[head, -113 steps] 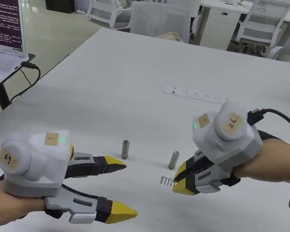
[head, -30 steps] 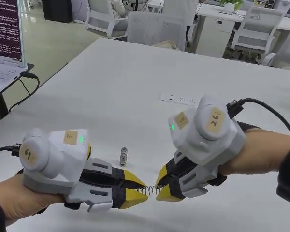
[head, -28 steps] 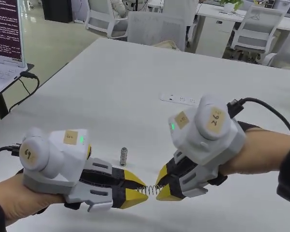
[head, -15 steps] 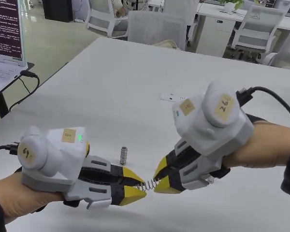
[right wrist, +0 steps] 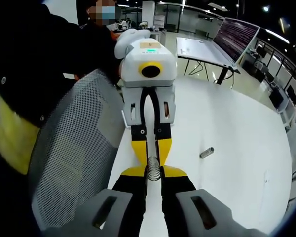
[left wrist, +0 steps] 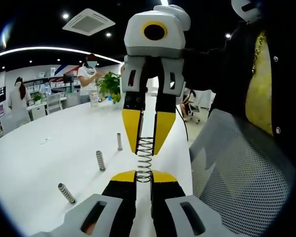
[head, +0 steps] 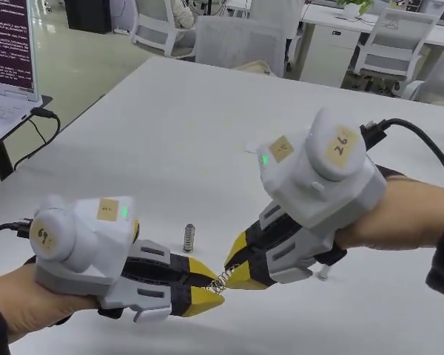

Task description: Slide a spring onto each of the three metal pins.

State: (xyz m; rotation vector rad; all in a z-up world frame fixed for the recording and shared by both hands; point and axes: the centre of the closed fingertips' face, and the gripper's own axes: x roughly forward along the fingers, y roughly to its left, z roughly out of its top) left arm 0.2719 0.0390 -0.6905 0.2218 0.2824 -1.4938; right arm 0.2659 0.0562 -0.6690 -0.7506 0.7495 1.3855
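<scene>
Head view: left gripper (head: 211, 287) and right gripper (head: 234, 269) meet tip to tip over white table (head: 170, 126). Short spring (head: 222, 279) bridges them, long axis running gripper to gripper. Each pair of jaws pinched nearly closed on one end. Spring-covered pin (head: 189, 238) upright just behind. Laptop (head: 7, 52) far left.

Left gripper view: spring points straight ahead. Bare pin (left wrist: 119, 141) upright, farthest of three. Mesh chair back (left wrist: 237, 163) at right.

Right gripper view: spring seen nearly end-on.

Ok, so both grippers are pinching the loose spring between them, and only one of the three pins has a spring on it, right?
Not quite: the left gripper view shows two pins with springs on them, the near pin and the middle pin; the far pin is bare. The left gripper and right gripper do each pinch an end of the loose spring.
</scene>
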